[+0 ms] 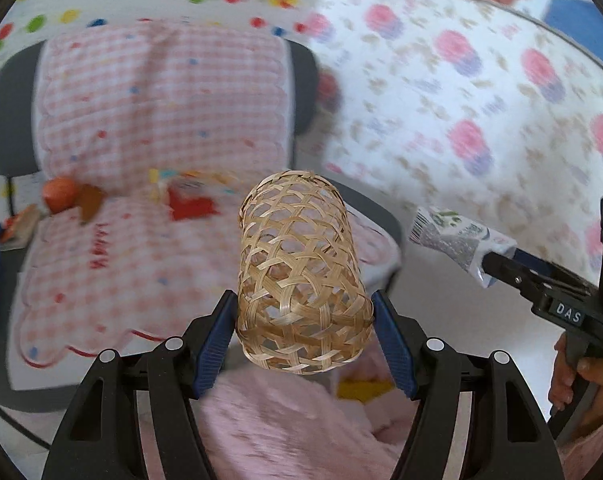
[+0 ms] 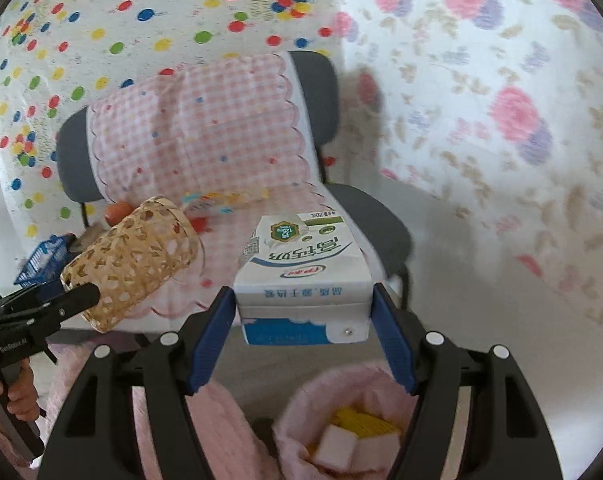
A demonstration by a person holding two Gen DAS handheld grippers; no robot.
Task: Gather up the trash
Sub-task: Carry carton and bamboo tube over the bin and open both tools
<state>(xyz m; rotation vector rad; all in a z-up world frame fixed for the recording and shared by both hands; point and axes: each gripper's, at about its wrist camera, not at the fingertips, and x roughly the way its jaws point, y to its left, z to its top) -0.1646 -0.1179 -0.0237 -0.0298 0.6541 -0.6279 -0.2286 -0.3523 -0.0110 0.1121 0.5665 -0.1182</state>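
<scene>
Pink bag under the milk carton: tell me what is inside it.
The pink bag stands open below the milk carton that the right gripper holds. Inside lie a pale box and something yellow. Anything deeper is covered by them and the bag's folds.

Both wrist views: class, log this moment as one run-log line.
left gripper: shut on woven basket | right gripper: shut on milk carton | chair: litter remains | pink bag: below carton
</scene>
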